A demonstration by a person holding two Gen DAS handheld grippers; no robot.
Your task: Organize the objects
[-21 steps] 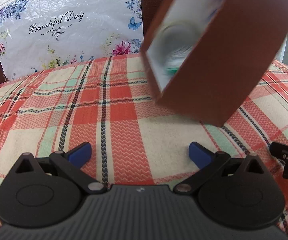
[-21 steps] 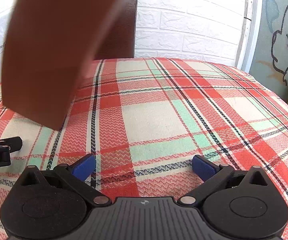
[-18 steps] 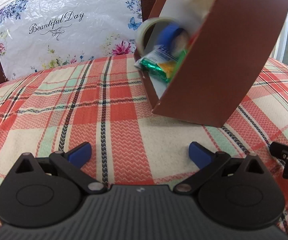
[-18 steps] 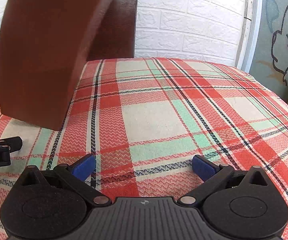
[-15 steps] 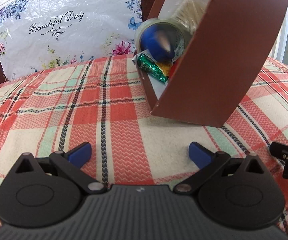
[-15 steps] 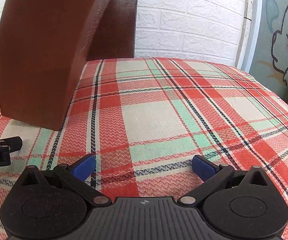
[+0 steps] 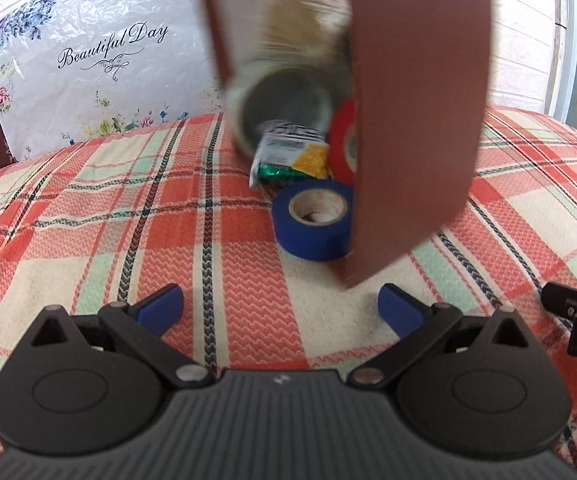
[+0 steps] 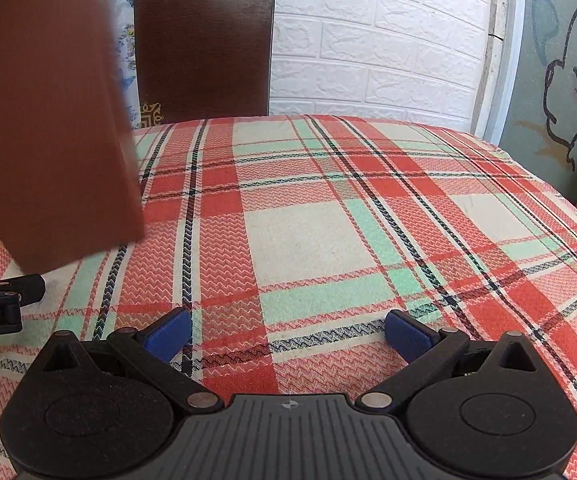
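Since earlier frame, brown box (image 7: 416, 120) tipped further; blue tape roll (image 7: 312, 220) spilled onto desk (image 7: 88, 216) middle. Both claws, left (image 7: 280, 308) and right (image 8: 288, 332), stayed spread, empty. Step judged: emptying box; next, pinch blue roll.

Both black ribbed tools (image 7: 278, 306) (image 8: 288, 330) carry blue fingertip pads (image 7: 160, 308).

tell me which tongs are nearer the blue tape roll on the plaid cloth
Left. The round blue tape roll lies just ahead of the open left tongs, slightly to their right. The right tongs, also open, sit further right; their camera doesn't show the roll.
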